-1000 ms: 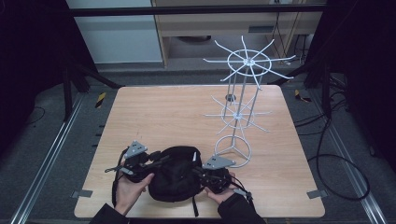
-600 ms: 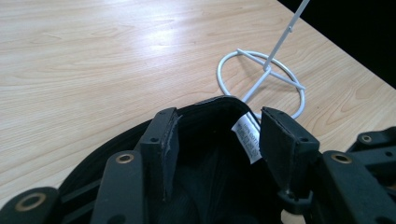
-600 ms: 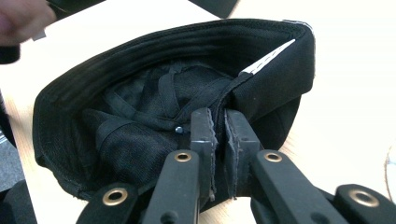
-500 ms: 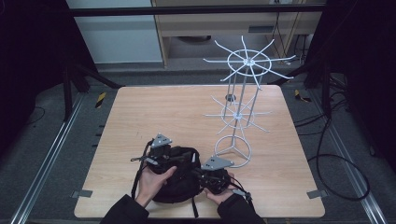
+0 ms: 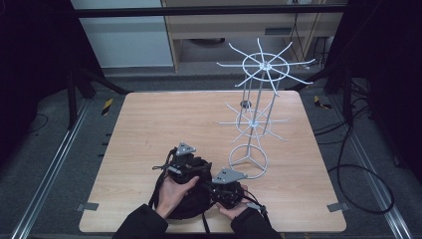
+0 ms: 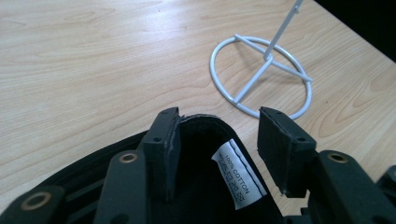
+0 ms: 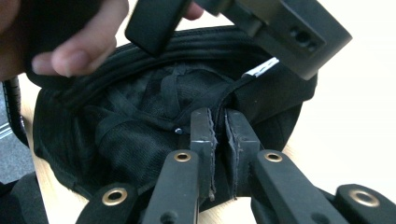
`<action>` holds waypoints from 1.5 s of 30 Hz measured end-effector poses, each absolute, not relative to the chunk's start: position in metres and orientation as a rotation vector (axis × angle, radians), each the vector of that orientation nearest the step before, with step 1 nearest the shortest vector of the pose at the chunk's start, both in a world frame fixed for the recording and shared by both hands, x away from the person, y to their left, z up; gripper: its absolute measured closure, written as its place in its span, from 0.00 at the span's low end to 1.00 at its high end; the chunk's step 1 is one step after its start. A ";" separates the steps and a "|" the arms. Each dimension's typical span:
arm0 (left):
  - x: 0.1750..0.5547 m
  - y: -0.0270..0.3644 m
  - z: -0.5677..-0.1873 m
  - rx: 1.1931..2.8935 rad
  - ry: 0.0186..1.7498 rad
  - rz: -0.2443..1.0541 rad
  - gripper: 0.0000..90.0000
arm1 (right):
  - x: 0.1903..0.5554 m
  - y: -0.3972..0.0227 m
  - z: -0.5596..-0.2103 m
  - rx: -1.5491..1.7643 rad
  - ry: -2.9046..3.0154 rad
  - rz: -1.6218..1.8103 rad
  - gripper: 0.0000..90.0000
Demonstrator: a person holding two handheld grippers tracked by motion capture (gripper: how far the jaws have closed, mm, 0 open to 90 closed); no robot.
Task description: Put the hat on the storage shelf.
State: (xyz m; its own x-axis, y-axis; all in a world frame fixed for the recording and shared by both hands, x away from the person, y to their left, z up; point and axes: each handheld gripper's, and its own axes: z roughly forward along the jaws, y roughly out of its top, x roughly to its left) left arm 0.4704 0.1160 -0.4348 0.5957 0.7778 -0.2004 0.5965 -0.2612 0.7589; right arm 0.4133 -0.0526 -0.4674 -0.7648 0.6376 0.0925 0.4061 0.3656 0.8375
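My right tool [image 7: 219,140] is clenched on the black cap's [image 5: 186,199] rim; my left tool [image 6: 219,140] stands released over its far rim, near the counter's [image 5: 149,124] front edge. The white wire rack [image 5: 256,114] stands just beside; the counter's left half lies free. My hands hide most of the cap.

Each gripper is black, with 2 flat rectangular jaws edged in thin pale stitching-like lines and carried on arms pinned by brass-coloured rivets. The left gripper [image 6: 218,140] shows small screw holes in its jaw blocks; the right gripper [image 7: 219,140] shows 4 brass rivets across its linkage. A grey 3-cornered plate sits on top of each, and black cables trail from them. The person wears dark sleeves [image 5: 142,224] reaching the wrists.
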 end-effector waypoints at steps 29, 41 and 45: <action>0.465 0.110 -0.444 1.997 1.099 0.192 0.90 | 0.411 -0.050 -0.470 0.907 2.394 1.345 0.89; 0.458 0.142 -0.418 1.866 1.064 0.267 0.91 | 0.402 -0.076 -0.449 0.919 2.344 1.521 0.64; 0.452 0.152 -0.405 1.832 1.033 0.297 0.91 | 0.404 -0.086 -0.436 0.930 2.270 1.568 0.61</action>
State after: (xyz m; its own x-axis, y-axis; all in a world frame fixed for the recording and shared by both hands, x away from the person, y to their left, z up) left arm 0.4516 0.1520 -0.4050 0.6091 0.7590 -0.2299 0.5212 -0.1647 0.8374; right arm 0.4043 -0.0861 -0.4356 -0.7723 0.6144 0.1615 0.3684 0.2261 0.9017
